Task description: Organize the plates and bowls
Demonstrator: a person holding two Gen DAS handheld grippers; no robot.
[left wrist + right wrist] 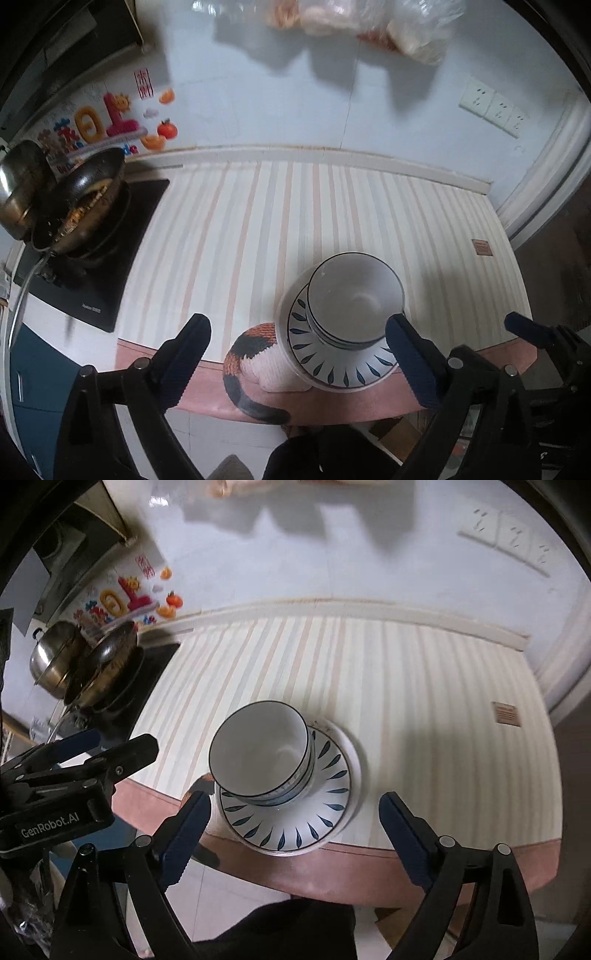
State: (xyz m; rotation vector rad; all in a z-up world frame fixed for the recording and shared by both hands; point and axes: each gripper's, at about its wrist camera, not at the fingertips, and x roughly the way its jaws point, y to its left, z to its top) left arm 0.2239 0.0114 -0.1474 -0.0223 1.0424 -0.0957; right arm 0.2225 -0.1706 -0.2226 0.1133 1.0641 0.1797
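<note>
Two hand-held grippers released, left (299,354), right (295,834), stacked bowls (258,749), wok (88,192) nearby

I note each hand-held gripper has a black plastic frame, silver pivot screws and dark-blue ribbed finger pads (186,360). At the right wrist view's left edge, the left gripper (79,751) carries white "GenRobot.AI" lettering on its black body.
</note>
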